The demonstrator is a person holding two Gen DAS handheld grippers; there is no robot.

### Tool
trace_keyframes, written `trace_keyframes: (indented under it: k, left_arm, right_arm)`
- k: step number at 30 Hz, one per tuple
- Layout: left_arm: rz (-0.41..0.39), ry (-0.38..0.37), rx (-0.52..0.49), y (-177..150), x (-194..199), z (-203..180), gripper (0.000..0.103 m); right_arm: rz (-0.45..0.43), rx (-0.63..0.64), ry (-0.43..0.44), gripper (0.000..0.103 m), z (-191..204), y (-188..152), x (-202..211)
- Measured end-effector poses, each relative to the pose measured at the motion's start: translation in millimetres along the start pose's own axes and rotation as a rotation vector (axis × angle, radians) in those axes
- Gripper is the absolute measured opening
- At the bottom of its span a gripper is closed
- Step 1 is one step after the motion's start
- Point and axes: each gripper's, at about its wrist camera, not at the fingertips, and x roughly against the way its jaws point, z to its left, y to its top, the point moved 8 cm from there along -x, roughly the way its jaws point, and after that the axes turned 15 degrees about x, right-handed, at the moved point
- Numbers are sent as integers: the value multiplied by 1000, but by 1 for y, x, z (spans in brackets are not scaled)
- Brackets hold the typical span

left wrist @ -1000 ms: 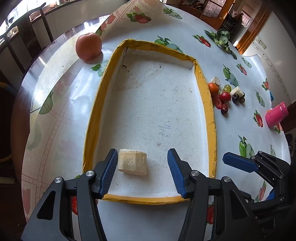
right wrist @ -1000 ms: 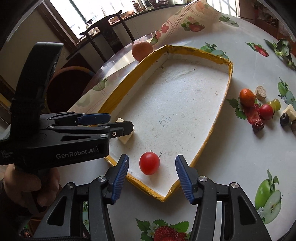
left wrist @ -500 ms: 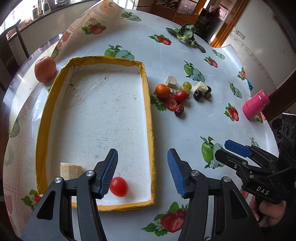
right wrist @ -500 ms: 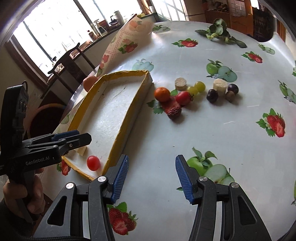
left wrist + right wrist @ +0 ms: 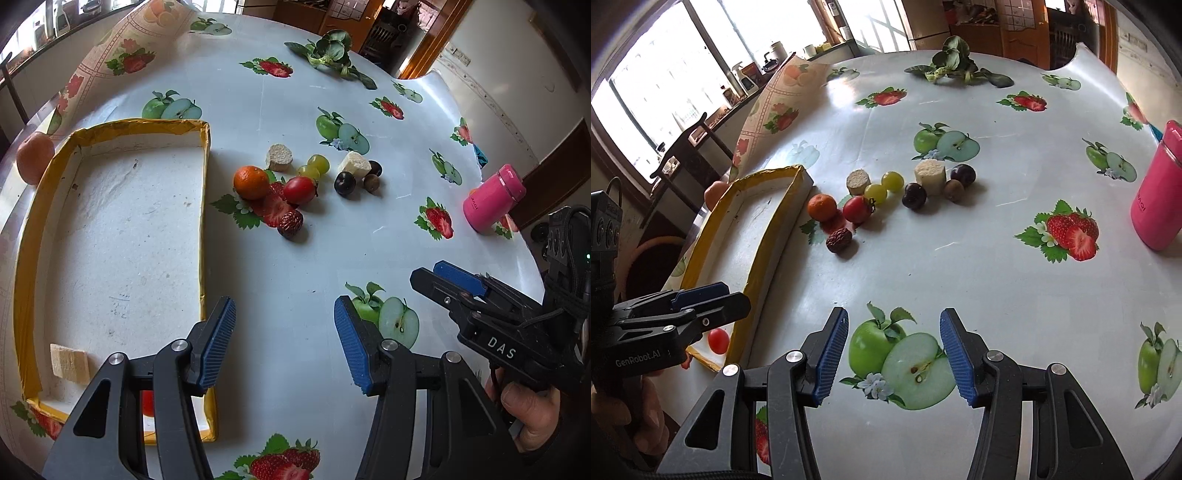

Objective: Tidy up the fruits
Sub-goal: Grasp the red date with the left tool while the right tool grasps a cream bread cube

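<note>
A yellow-rimmed white tray (image 5: 201, 206) lies at the table's left; it also shows in the right wrist view (image 5: 764, 243). It holds a banana piece (image 5: 69, 362) and a cherry tomato (image 5: 718, 340). Right of the tray lies a cluster of fruit: a mandarin (image 5: 251, 181), a cherry tomato (image 5: 299, 189), a red date (image 5: 290, 223), green grapes (image 5: 318, 163), dark plums (image 5: 344, 182) and banana pieces (image 5: 279, 157). My left gripper (image 5: 284, 345) is open and empty beside the tray's near right corner. My right gripper (image 5: 893, 354) is open and empty over bare tablecloth.
An apple (image 5: 35, 158) sits outside the tray's far left side. A pink bottle (image 5: 493, 199) stands at the right. Leafy greens (image 5: 332, 51) lie at the far side. The tablecloth's far left corner is folded up.
Both grippers have drawn back from the tray and swung right. The banana piece and the cherry tomato stay in the tray's near end.
</note>
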Motion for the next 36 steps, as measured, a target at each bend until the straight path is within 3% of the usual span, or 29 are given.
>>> trace_keyframes:
  k: [11, 18, 22, 25, 26, 29, 31, 32, 36]
  left_arm:
    - [9, 82, -17, 29, -47, -12, 54]
    - [13, 84, -23, 46, -65, -13, 54]
    - [19, 98, -18, 51, -77, -9, 54]
    - [40, 104, -21, 50, -88, -8, 53]
    - [41, 110, -30, 50, -91, -8, 48]
    - [28, 159, -82, 48, -95, -11, 44]
    - [22, 162, -91, 48, -95, -12, 33]
    - [29, 142, -85, 48, -95, -13, 21]
    - [41, 129, -89, 48, -95, -18, 19]
  right_arm:
    - [-35, -114, -51, 52, -68, 62, -46]
    - [-39, -35, -33, 44, -60, 104, -78]
    - [17, 10, -57, 42, -56, 110, -102]
    - [23, 59, -65, 34, -50, 113, -111]
    - [27, 75, -70, 34, -48, 114, -112]
    - [27, 84, -71, 34, -46, 115, -111]
    - [16, 73, -69, 34, -47, 114, -107]
    - [8, 65, -64, 34, -47, 114, -104]
    - [-23, 33, -46, 34, -47, 110, -88]
